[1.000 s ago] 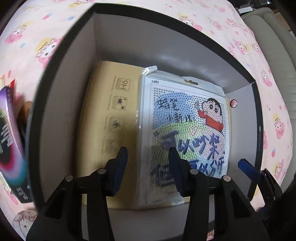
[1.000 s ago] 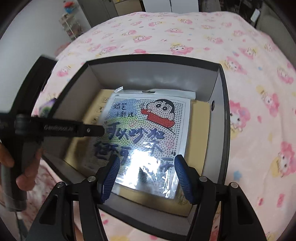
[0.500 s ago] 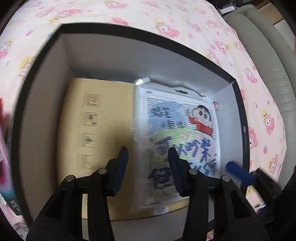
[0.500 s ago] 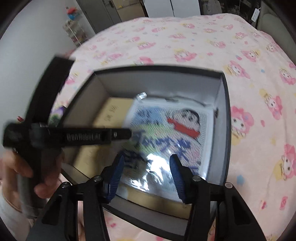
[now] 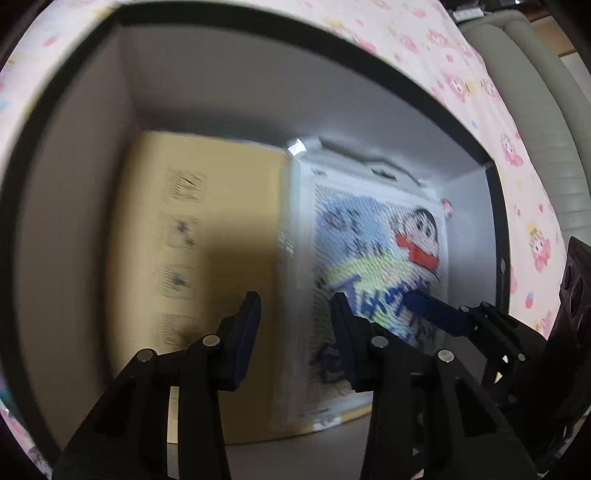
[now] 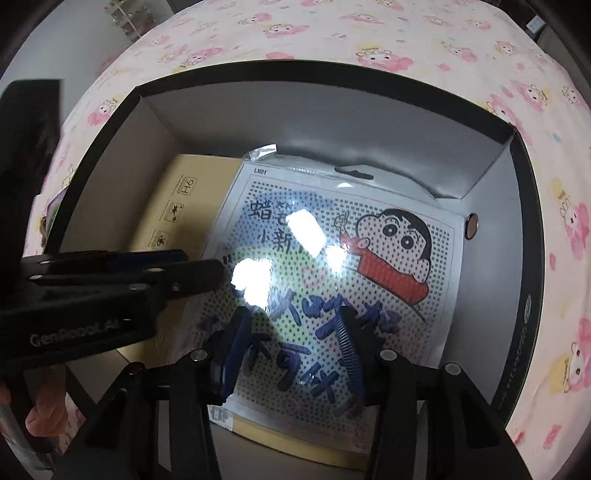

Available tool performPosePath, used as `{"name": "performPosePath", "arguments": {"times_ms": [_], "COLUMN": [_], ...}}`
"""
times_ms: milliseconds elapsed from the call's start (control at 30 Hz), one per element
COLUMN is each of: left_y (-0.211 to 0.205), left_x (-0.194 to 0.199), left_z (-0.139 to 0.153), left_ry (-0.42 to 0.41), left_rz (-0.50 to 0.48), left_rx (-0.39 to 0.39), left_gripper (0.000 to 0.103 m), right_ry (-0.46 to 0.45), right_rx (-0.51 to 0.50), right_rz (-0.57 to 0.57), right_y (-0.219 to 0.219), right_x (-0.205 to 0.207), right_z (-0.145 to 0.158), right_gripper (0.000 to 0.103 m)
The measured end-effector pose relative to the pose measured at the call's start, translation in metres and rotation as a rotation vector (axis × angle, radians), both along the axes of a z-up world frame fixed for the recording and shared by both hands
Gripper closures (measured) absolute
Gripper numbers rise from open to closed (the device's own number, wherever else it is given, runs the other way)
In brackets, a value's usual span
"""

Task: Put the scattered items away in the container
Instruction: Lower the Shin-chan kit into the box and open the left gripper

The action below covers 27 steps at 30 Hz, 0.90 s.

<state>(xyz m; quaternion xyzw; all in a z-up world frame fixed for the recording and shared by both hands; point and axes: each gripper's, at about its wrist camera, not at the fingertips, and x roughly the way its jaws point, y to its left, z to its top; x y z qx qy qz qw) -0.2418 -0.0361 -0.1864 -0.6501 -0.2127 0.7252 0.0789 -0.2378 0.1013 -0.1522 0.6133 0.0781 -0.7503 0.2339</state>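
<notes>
Both grippers point down into the black-rimmed box [image 6: 517, 192] on the pink patterned bedspread [image 6: 369, 33], where a plastic-wrapped cartoon bead kit [image 6: 369, 258] lies flat on a tan cardboard box [image 5: 207, 236]. The left gripper [image 5: 295, 332] and the right gripper [image 6: 291, 343] are both closing, jaws narrow, with nothing pinched between them above the kit.

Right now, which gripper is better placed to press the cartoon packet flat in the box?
Right. The right gripper hangs directly over the cartoon packet, jaws closing and empty. The left gripper straddles the packet's edge, partly over the tan carton.
</notes>
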Motion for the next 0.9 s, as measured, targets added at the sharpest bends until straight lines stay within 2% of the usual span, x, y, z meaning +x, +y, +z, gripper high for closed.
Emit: {"name": "performPosePath", "arguments": {"times_ms": [33, 167, 233, 300, 400, 500, 567, 733, 833, 900], "left_y": [0.003, 0.017, 0.020, 0.016, 0.007, 0.003, 0.003, 0.018, 0.023, 0.024], "left_x": [0.000, 0.006, 0.011, 0.015, 0.020, 0.029, 0.031, 0.031, 0.026, 0.024], "left_z": [-0.001, 0.003, 0.005, 0.006, 0.014, 0.032, 0.038, 0.032, 0.027, 0.027], "left_ry": [-0.006, 0.007, 0.016, 0.016, 0.051, 0.136, 0.153, 0.071, 0.043, 0.044], "left_rz": [-0.015, -0.075, -0.104, -0.104, -0.078, -0.055, -0.050, -0.065, -0.069, -0.076], "left_rx": [0.011, -0.057, -0.079, -0.067, -0.038, -0.095, -0.102, -0.089, -0.083, -0.074], "left_gripper": [0.064, 0.064, 0.063, 0.063, 0.063, 0.063, 0.061, 0.056, 0.047, 0.044], "right_ry": [-0.002, -0.033, -0.082, -0.098, -0.060, 0.024, 0.099, 0.125, 0.065, 0.060], "right_rx": [-0.001, -0.042, -0.109, -0.146, -0.145, -0.106, -0.068, -0.007, -0.017, -0.013], "right_rz": [0.003, -0.012, -0.025, -0.017, -0.030, -0.090, -0.128, -0.134, -0.119, -0.118], "right_y": [0.001, 0.009, 0.013, 0.014, 0.015, 0.023, 0.027, 0.020, 0.021, 0.023], "right_x": [0.002, 0.012, 0.017, 0.024, 0.033, 0.039, 0.043, 0.047, 0.047, 0.044], "right_z": [0.000, -0.003, -0.004, -0.004, 0.000, 0.009, 0.017, 0.015, 0.001, -0.003], "right_gripper": [0.059, 0.059, 0.059, 0.059, 0.059, 0.059, 0.059, 0.059, 0.059, 0.059]}}
